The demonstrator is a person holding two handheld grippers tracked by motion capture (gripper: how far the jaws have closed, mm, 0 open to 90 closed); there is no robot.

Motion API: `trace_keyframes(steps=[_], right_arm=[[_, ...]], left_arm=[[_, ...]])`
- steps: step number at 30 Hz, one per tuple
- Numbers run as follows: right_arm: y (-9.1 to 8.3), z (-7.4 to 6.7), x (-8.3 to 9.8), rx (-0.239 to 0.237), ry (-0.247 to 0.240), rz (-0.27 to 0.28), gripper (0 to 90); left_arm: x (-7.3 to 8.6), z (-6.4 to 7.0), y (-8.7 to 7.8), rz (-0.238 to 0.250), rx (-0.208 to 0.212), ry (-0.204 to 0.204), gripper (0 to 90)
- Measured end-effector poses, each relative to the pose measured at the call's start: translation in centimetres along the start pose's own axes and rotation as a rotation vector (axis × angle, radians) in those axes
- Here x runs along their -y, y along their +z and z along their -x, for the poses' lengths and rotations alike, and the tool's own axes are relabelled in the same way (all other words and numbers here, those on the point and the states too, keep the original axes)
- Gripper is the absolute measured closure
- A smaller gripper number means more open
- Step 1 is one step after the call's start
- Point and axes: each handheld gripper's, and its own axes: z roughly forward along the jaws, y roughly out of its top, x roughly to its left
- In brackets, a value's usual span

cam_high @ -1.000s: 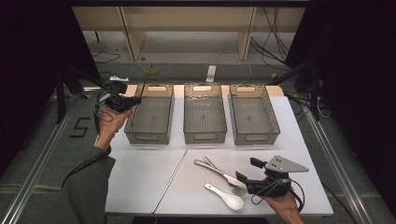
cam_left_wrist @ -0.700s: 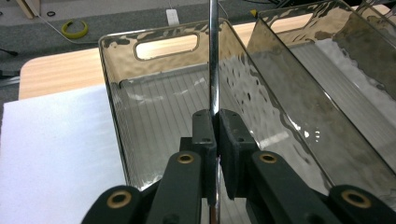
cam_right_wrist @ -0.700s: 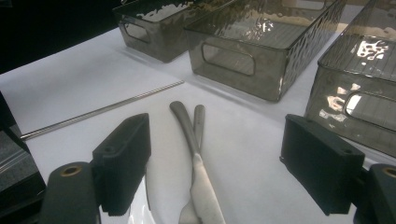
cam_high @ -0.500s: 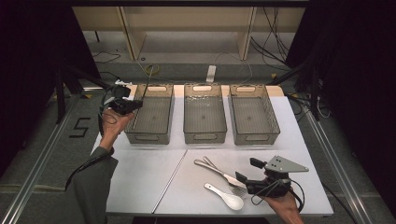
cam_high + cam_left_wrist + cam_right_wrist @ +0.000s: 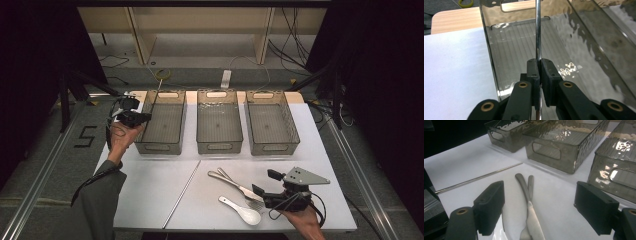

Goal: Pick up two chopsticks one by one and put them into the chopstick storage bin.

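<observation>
High view: left gripper [image 5: 135,118] held at the left edge of the white surface [image 5: 150,195], over the rim of the leftmost smoky transparent plastic bin [image 5: 161,125], with a thin shiny metal rod [image 5: 155,94] sticking out from it toward the far end of that bin. Left gripper view: black jaws pressed tight on the thin metal rod [image 5: 538,32], rod running straight ahead above the ribbed bottom of the bin [image 5: 564,47], bin wall just at the left of the jaws. Two more bins of the same kind in the row, middle bin [image 5: 219,122] and rightmost bin [image 5: 271,122], all side by side on the far half of the surface. Right gripper [image 5: 265,186] low at the near right part of the surface, close to the cutlery, jaws standing wide apart and gripping nothing. Right gripper view: between the open jaws, a silver metal knife [image 5: 529,202] lying crossed over a silver metal fork [image 5: 530,183], neither touched by the pads. White ceramic spoon [image 5: 241,210] lying just beside the right gripper, near the front edge. Second thin metal rod [image 5: 477,178] lying flat on the surface, left of the cutlery, well apart from the bins.
</observation>
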Motion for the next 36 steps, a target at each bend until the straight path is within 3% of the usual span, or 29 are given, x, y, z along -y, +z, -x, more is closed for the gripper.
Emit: trace_keyframes(steps=[4,5,6,7,8,11,16,22,29,36], right_arm=[[0.0,0.0,0.0,-0.001,0.0,0.0,25.1],[0.0,0.0,0.0,0.0,0.0,0.0,25.1],[0.0,0.0,0.0,0.0,0.0,0.0,25.1],[0.0,0.0,0.0,0.001,0.001,0.0,25.1],[0.0,0.0,0.0,0.0,0.001,-0.001,25.1],[0.0,0.0,0.0,0.0,-0.001,0.0,25.1],[0.0,0.0,0.0,0.001,0.001,-0.001,25.1],[0.0,-0.1,0.0,-0.002,-0.005,-0.008,25.1],[0.0,-0.2,-0.1,-0.001,-0.005,-0.002,25.0],[-0.1,-0.2,-0.1,-0.004,-0.008,-0.002,25.0]], left_arm=[[0.1,0.0,0.1,-0.004,-0.02,-0.017,80.7],[0.1,0.0,0.0,0.005,-0.019,-0.028,74.0],[0.0,0.0,-0.1,0.006,-0.014,-0.044,74.0],[-0.1,0.1,-0.1,-0.002,-0.015,-0.049,60.2],[-0.1,0.2,-0.2,-0.011,-0.018,-0.051,54.1],[-0.2,0.6,-0.7,-0.036,0.02,-0.067,40.4],[0.3,2.0,-2.7,-0.036,0.091,-0.07,30.9],[2.0,3.9,-4.7,-0.045,0.175,-0.046,25.8],[3.7,6.4,-5.7,-0.108,0.19,0.034,23.0],[5.1,8.1,-6.1,-0.169,0.209,0.074,21.9]])
